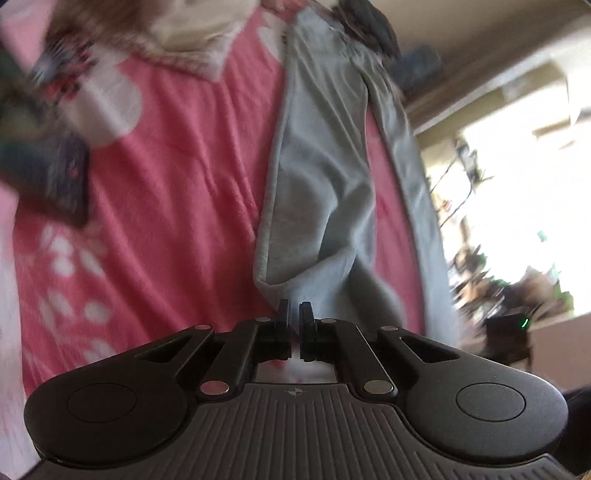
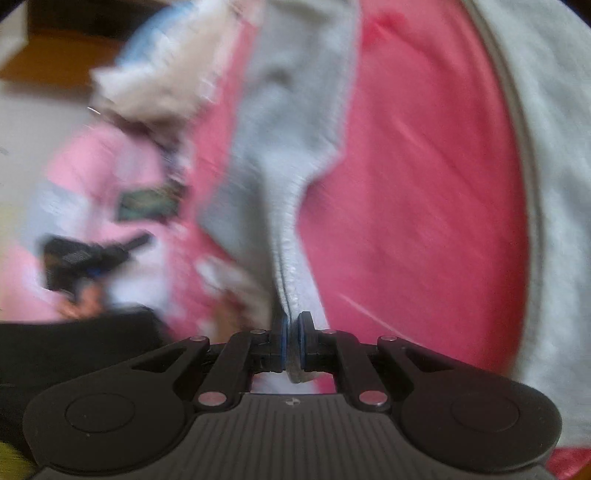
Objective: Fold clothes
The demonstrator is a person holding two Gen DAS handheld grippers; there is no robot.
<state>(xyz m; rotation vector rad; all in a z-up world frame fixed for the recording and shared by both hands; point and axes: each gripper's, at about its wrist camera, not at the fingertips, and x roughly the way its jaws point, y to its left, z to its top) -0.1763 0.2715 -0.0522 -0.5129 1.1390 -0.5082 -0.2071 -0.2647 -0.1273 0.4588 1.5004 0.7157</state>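
Grey garment between right fingers

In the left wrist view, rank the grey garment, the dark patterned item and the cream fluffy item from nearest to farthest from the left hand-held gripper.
From the left hand-held gripper:
1. Grey garment, right at the fingertips, running up the middle.
2. Dark patterned item, at the left edge.
3. Cream fluffy item, top, at the far end of the pink blanket.

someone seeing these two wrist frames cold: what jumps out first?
The pale grey garment, stretched in a long band over the pink blanket from the near grippers to the far end. The right gripper is shut on its ribbed edge; the left gripper is shut at another grey edge. A cream fluffy item lies blurred at top.
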